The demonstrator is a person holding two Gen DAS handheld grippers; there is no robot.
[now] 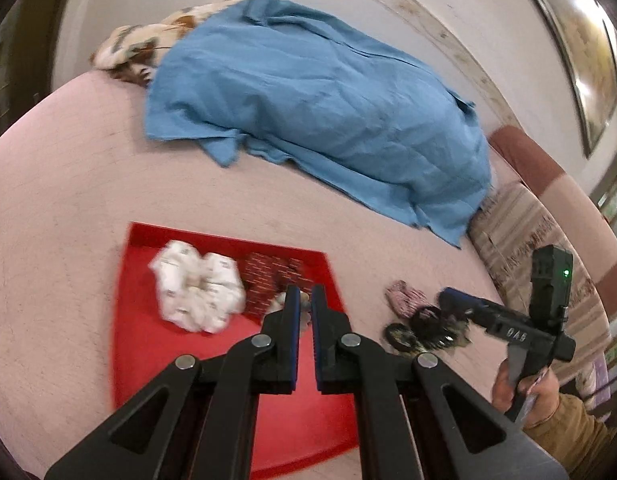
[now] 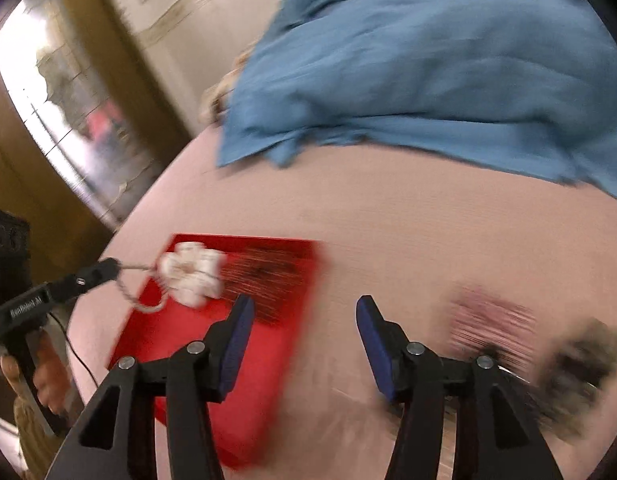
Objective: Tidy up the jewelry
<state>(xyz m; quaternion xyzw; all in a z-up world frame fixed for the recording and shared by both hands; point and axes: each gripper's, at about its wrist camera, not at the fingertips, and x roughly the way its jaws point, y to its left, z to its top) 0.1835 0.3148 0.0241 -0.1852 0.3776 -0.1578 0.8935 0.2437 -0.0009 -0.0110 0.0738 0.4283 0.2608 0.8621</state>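
Sorting scrunchies into red tray on the bed.
Left claw pinched on pale chain; right claw wide, empty; white scrunchie fluffy, near tray's far edge.

The tray is bright red. In it lie a white scrunchie with small dark print and a dark red one with pale flecks. On the pink bed lie a pink-and-white striped scrunchie and a black, mottled one. The cloth is plain blue. Both tools have black arms and blue pads.
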